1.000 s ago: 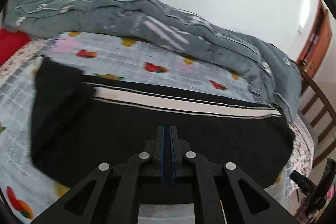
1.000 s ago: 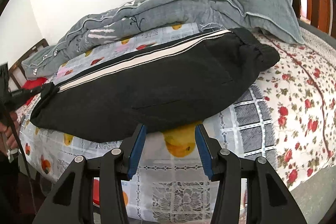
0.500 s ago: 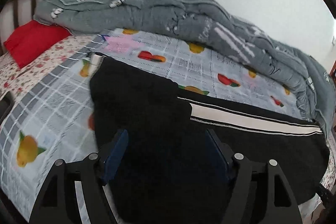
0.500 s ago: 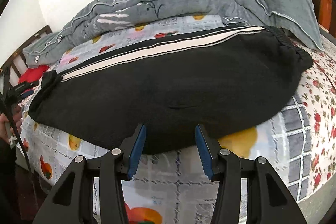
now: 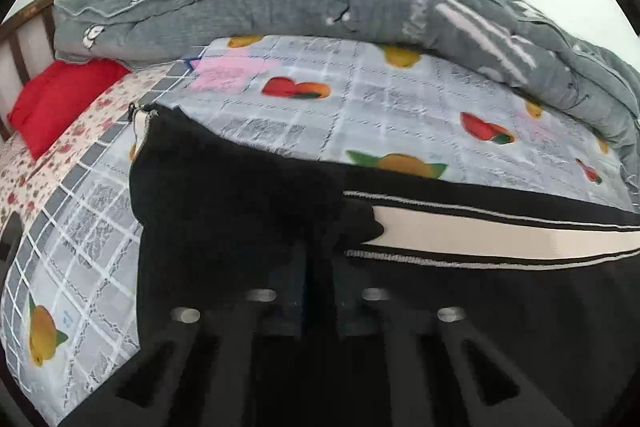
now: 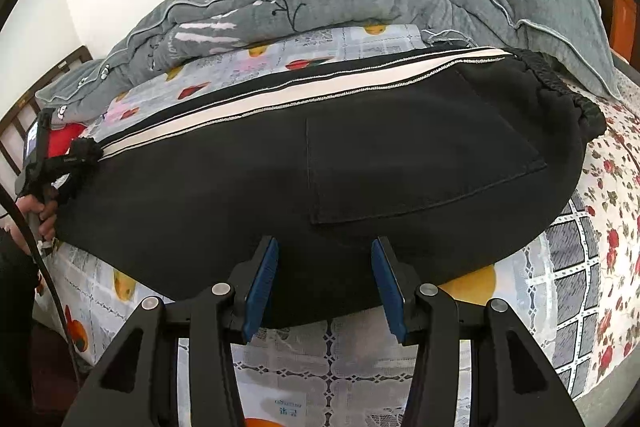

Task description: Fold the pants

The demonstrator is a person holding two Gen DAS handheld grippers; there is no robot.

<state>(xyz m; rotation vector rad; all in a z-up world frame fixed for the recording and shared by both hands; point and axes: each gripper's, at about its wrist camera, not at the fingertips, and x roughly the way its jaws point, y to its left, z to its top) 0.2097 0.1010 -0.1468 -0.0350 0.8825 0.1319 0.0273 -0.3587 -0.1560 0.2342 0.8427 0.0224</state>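
- Left claw (image 5: 318, 291) shut, jaws just closed; blurred against black pants (image 5: 248, 211) at the leg end, so grip on cloth unclear, seemingly pinching to lift for a fold.
- Right claw (image 6: 324, 281) half open, straddling the near edge of pants (image 6: 280, 187) without pressing; laid lengthwise on bed (image 6: 560, 267), waistband (image 6: 560, 95) right.

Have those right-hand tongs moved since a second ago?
Yes. The right tongs crept forward: earlier they framed an orange fruit print on the bedsheet; now they straddle the black pants edge.
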